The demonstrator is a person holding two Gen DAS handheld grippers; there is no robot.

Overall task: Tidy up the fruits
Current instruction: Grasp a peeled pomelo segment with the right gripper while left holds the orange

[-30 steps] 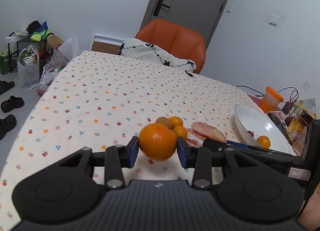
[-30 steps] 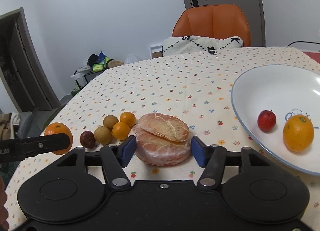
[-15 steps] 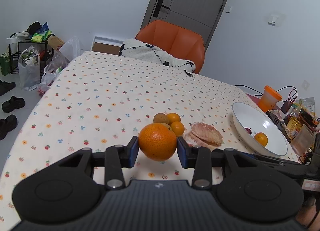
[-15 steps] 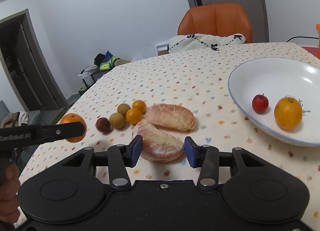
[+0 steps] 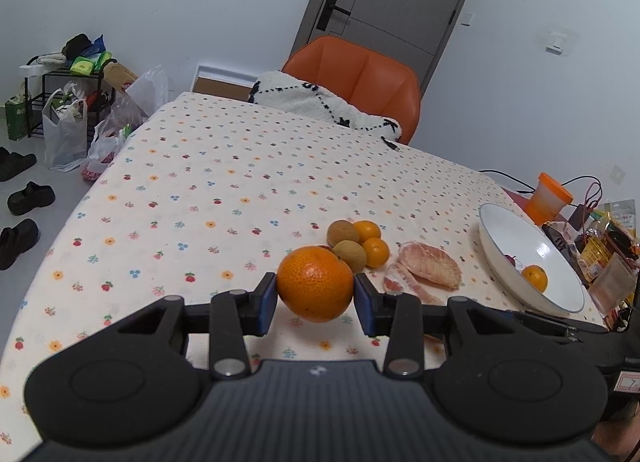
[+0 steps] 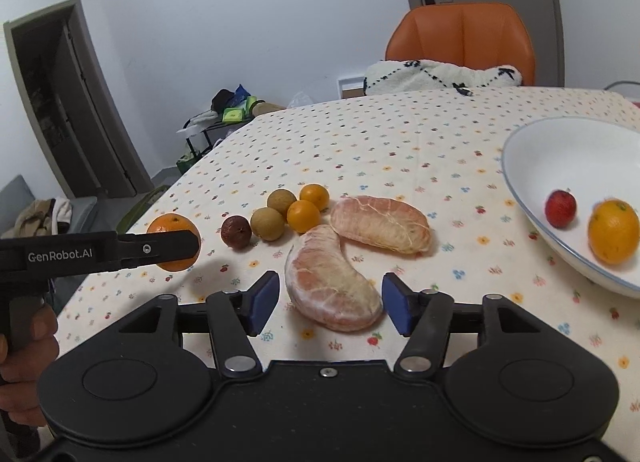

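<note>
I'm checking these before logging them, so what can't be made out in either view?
- Dark brown fruit: left wrist view, hidden behind the large orange.
- White bowl: right wrist view, cut by the frame edge.
- Red fruit: left wrist view, behind the bowl's near wall.

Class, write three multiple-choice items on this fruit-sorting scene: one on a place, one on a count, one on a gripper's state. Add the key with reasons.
1. Where does the small red fruit lie?
A. in the white bowl
B. on the orange chair
C. on the tablecloth by the pomelo segments

2. How many pomelo segments lie on the tablecloth?
A. one
B. two
C. four

3. What is the left gripper doing?
A. hanging open and empty
B. clamping a segment
C. gripping the large orange

Key: 1 A, it sits inside the bowl beside a small orange fruit. 2 B, two segments lie side by side. 3 C, both pads press the orange's sides, while the right gripper stands open around a segment.
</note>
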